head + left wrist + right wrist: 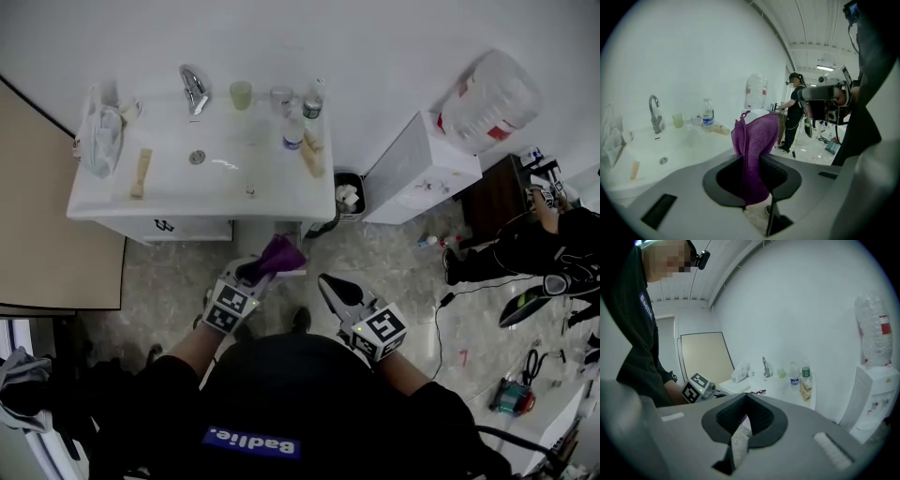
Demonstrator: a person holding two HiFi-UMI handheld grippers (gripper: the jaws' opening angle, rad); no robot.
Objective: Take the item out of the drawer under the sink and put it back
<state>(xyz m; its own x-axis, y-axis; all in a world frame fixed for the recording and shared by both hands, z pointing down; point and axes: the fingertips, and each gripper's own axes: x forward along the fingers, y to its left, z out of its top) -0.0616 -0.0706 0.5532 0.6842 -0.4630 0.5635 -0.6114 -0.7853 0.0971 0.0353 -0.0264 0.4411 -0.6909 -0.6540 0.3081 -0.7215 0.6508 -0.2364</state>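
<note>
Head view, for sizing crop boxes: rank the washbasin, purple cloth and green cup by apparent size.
1. washbasin
2. purple cloth, nearer the camera, so it looks larger than it would at the basin
3. green cup

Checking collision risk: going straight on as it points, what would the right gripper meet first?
Likely the purple cloth held by the left gripper, just ahead of the right gripper; depth is unclear, so it might pass it and reach the sink cabinet.

The room is bright and evenly lit: ceiling light strips (828, 68) show in the left gripper view, and the white sink top (234, 183) carries a small glare. Shadows are soft. Both gripper views bend strongly — their corners go fully black.
</note>
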